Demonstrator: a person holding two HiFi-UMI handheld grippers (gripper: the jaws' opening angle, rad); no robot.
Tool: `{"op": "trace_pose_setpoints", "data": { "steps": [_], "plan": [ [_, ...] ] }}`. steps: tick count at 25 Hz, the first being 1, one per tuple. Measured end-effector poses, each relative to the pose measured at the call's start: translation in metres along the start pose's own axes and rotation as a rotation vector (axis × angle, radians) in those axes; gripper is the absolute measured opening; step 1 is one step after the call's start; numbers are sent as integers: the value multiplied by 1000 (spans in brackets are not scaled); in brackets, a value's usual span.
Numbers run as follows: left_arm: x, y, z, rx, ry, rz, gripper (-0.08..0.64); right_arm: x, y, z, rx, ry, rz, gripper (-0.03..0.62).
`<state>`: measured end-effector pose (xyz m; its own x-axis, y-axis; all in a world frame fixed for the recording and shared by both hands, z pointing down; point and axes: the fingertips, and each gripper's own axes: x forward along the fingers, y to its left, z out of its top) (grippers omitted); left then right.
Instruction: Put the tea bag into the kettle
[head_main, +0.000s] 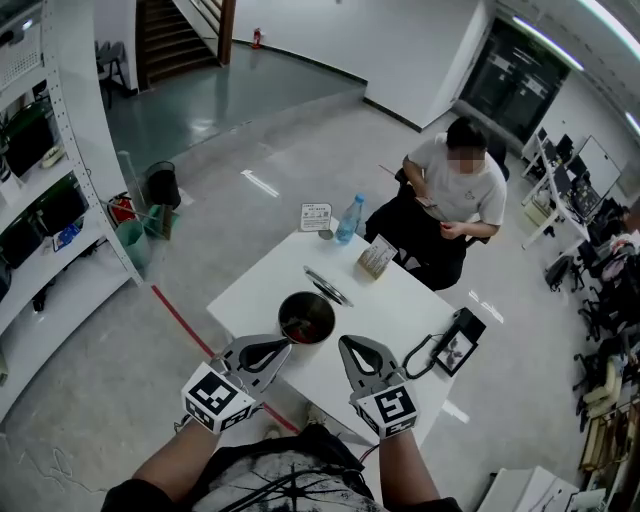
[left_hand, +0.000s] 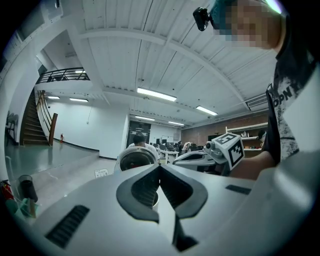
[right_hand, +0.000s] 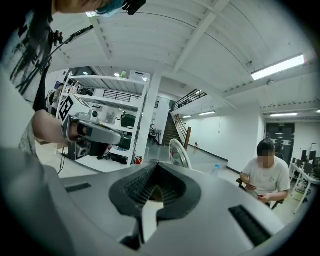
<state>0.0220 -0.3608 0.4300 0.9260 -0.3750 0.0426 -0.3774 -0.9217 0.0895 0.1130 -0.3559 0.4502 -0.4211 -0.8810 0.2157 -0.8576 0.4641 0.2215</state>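
Observation:
The kettle is a round dark vessel with a shiny rim, near the front of the white table. Something reddish-brown lies inside it; I cannot tell whether that is the tea bag. My left gripper hovers at the kettle's near left rim, jaws together. My right gripper hangs just right of the kettle, also shut. In the left gripper view the kettle shows as a round rim just beyond the closed left gripper. In the right gripper view that rim stands beyond the shut right gripper.
A person sits at the table's far side. A water bottle, a small card, a box and a long metal tool lie behind the kettle. A black device with a cable sits at the right edge. Shelves line the left.

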Motion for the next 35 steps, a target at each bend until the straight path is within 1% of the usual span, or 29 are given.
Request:
{"op": "trace_pose_setpoints", "data": {
  "steps": [5,14,20,26,28,35],
  "plan": [
    [13,-15,2,3,-4,-48,9,-29,-8,-2,7,-2,-53,11],
    [36,-41,3,42,0,-154,9,-81,-29,-9,74,-57,-180,11],
    [42,-50,1,65,4,-180,8,-102,-34,-19,104,-57,-228,11],
    [47,-54,-4,89,23,-193,9,-107,-35,-29,130,-59,-236,11],
    [46,-53,-7,96,30,-191,9,-105,-34,-28,125,-64,-231,11],
    [45,-54,-9,83,34,-186,9,-105,-34,-32,115,-53,-232,10]
  ]
}}
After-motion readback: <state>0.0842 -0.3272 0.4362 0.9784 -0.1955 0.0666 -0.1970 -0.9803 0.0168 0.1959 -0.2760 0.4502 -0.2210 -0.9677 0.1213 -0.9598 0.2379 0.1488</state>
